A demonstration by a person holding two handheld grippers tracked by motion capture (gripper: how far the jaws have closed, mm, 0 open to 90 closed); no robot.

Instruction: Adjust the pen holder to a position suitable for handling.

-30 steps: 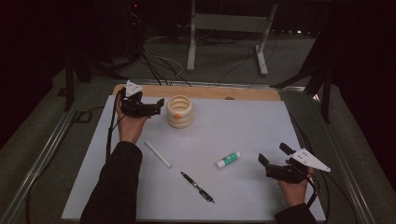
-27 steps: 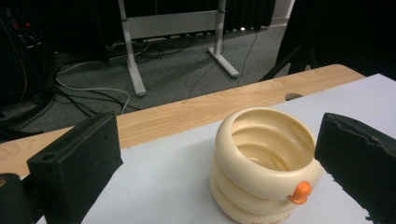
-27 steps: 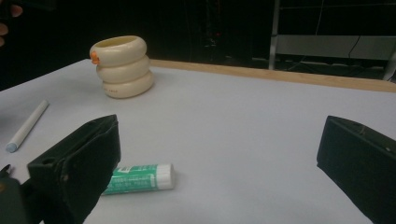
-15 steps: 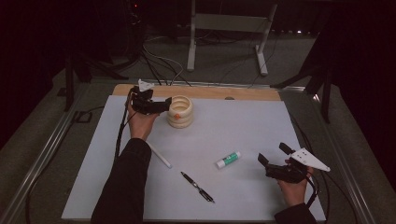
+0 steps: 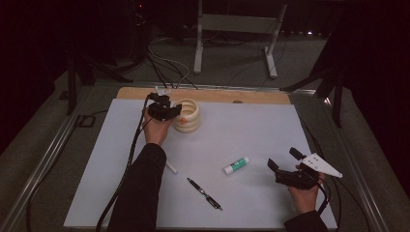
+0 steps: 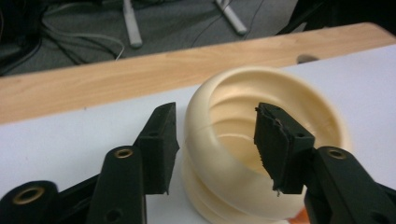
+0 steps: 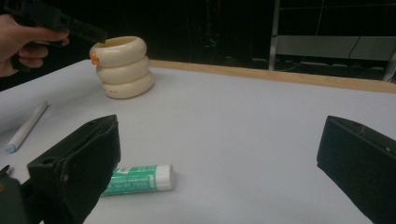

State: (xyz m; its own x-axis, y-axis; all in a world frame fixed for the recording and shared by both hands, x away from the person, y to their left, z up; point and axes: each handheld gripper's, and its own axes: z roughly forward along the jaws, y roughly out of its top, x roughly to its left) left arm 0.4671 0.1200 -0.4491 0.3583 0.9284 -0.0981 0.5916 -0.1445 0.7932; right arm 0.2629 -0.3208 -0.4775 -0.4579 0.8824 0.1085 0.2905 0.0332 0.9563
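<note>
At far left of the bench [image 5: 251, 125], ribbed cream pot [image 5: 187, 115] stands upright on the white sheet. Left tool [image 6: 215, 140] jaws apart, straddling its near rim: one outside, one over the hollow. Inside looks bare. Mid-sheet: white marker [image 7: 25, 127], black pen [image 5: 204, 193], green-and-white glue stick [image 5: 236, 165], apart from one another. Right tool [image 5: 286, 166] jaws wide apart, near the glue stick, gripping nothing.
</note>
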